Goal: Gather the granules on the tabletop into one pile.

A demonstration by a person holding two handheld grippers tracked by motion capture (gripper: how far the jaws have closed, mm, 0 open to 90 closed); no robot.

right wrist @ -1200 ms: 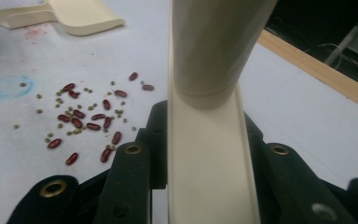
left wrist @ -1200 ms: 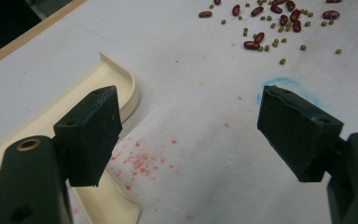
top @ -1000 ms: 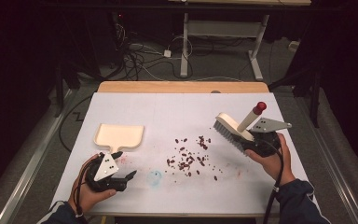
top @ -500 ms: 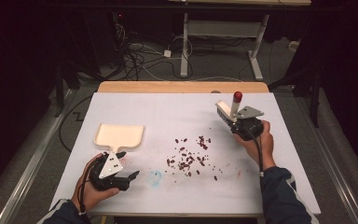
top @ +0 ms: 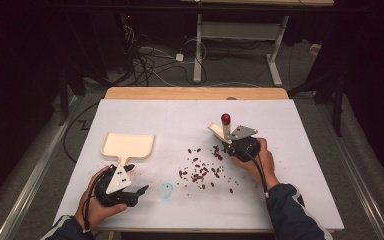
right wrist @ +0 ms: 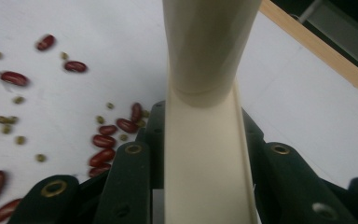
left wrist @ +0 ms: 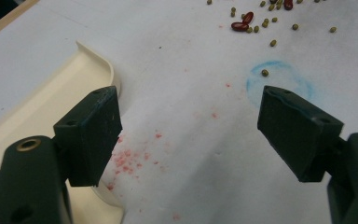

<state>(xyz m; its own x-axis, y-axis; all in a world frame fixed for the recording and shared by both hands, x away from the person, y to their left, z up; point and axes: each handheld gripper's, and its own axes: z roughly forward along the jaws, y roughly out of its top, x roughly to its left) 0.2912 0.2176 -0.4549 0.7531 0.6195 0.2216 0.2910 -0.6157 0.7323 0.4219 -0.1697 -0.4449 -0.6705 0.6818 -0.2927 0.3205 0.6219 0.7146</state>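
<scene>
While the left gripper (top: 130,192) has stayed put at the near-left of the table (top: 300,125), the right gripper (top: 237,145) has come in from the right side and down. A second ago it sat further right with the brush (top: 221,131) laid out flat, bristles visible. Half a second ago it was higher and further back. Now it's at the right edge of the bean scatter (top: 202,170), brush handle standing nearly upright, red tip on top.

Right jaws are clamped on the brush; in the right gripper view the cream handle (right wrist: 205,116) runs straight up between them, widening to a round section at the top. Bristles can't be made out now.

Left jaws stand wide apart with nothing between them. In the left gripper view they straddle bare table, with the dustpan (left wrist: 51,102) edge just beside one jaw.

Dustpan (top: 128,145): cream, flat, raised rim, handle pointing toward the left gripper, resting on the table left of the beans. It hasn't shifted.

Beans: dark red kidney beans (right wrist: 105,140) mixed with small green ones (left wrist: 272,43), spread loosely mid-table, some right next to the right gripper. A blue ring mark (top: 166,190) sits on the table near the left gripper.
</scene>
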